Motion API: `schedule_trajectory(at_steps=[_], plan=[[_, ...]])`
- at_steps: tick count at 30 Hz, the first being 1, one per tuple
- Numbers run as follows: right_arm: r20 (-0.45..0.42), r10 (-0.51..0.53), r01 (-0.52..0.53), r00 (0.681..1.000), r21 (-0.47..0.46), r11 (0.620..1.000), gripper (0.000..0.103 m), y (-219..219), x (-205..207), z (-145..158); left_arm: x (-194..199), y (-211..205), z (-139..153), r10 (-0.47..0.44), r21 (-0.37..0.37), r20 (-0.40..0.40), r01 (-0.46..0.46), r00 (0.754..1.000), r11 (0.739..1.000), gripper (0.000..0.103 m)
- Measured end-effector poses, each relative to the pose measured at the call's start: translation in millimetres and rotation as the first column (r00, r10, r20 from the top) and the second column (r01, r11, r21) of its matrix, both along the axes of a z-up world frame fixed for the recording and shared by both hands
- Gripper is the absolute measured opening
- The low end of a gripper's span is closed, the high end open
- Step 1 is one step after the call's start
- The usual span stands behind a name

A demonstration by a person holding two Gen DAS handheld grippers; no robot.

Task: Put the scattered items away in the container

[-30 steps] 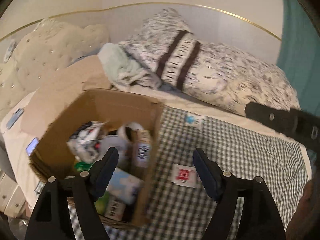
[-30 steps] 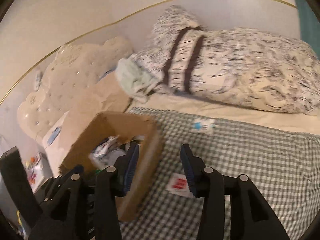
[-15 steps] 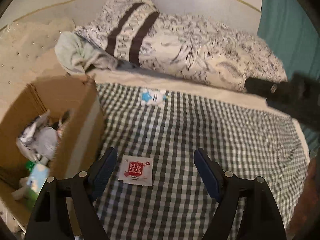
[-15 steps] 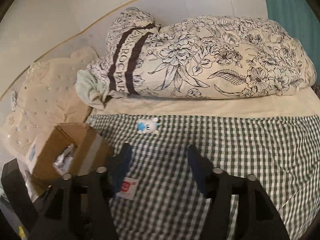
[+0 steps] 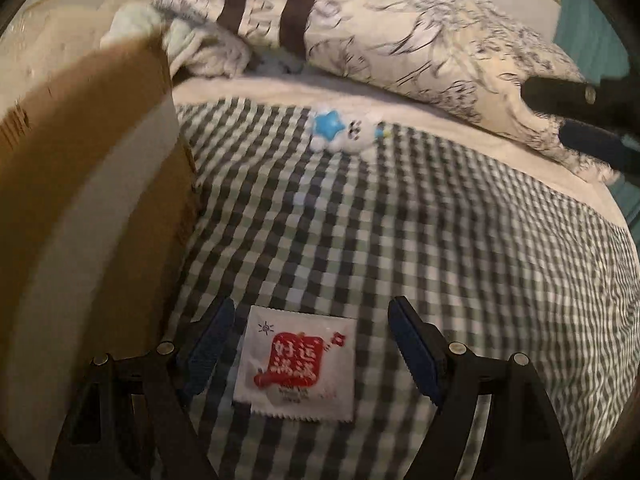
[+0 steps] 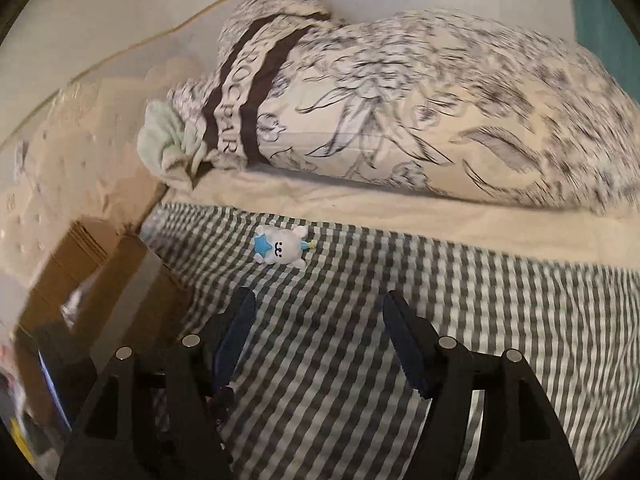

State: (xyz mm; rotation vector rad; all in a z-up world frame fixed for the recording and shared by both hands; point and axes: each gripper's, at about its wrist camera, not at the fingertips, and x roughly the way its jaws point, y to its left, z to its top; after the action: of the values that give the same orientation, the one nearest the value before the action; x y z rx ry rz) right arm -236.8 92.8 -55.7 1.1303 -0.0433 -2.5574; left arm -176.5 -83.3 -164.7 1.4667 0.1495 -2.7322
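Observation:
A white sachet (image 5: 296,360) with a red label lies flat on the green-checked cloth (image 5: 440,260). My left gripper (image 5: 312,308) hangs low over it, open, one finger on each side and neither pad touching it. Farther back lies a small white toy (image 5: 344,132) with a blue star. The cardboard box (image 5: 80,160) stands just left of the sachet, only its outer wall showing. My right gripper (image 6: 318,298) is open and empty above the cloth, with the toy (image 6: 282,246) a little beyond its fingers. The box (image 6: 92,272) sits to its left.
A floral duvet roll (image 6: 400,112) with dark stripes lies across the back of the bed, a mint-green cloth (image 6: 164,140) bunched at its left end. A padded beige headboard (image 6: 60,152) is on the left. A teal curtain (image 6: 600,20) hangs at the right.
Both grippers have come down toward the checked cloth. The left one swung from over the box to over the sachet. The right gripper's jaws have widened and now face the toy.

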Motion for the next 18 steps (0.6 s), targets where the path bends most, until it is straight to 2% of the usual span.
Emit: schedule_trajectory(at_steps=[5,10,12,13,15,16,17,18], plan=[[0.000,0.125,-0.125,0.992,0.014,0.992,0.066,-28.0,-37.0,-15.5,-8.2,-5.7,-27.9,0.000,0.015,0.030,-0.001,1.000,1.000,0.082],[0.039,0.208,-0.209,0.977,0.024,0.978,0.066,-57.9,-77.4,-39.7,-12.0,-8.3,-33.5,-0.015,0.026,0.014,0.014,1.000,1.000,0.082],[0.043,0.228,-0.230,0.973,0.042,0.972,0.066,-70.1,-90.1,-47.9,-14.4,-9.6,-34.9,-0.012,0.036,0.005,0.012,1.000,0.999,0.078],[0.041,0.236,-0.238,0.971,0.055,0.970,0.066,-76.7,-95.6,-51.2,-13.6,-11.2,-35.5,-0.004,0.039,-0.001,0.004,1.000,0.999,0.075],[0.025,0.261,-0.262,0.965,0.076,0.962,0.066,-89.4,-104.7,-54.1,-11.1,-14.7,-35.6,0.030,0.032,-0.021,-0.030,0.999,0.999,0.057],[0.017,0.276,-0.276,0.961,0.086,0.957,0.066,-96.0,-108.1,-54.8,-10.2,-17.3,-35.2,0.043,0.037,-0.027,-0.042,0.999,0.998,0.053],[0.012,0.290,-0.290,0.957,0.098,0.952,0.066,-102.3,-111.2,-56.0,-9.8,-19.8,-34.4,0.051,0.043,-0.033,-0.049,0.998,0.998,0.039],[0.013,0.305,-0.305,0.952,0.104,0.947,0.066,-108.8,-115.0,-57.5,-11.2,-21.6,-33.6,0.059,0.046,-0.037,-0.057,0.998,0.997,0.031]])
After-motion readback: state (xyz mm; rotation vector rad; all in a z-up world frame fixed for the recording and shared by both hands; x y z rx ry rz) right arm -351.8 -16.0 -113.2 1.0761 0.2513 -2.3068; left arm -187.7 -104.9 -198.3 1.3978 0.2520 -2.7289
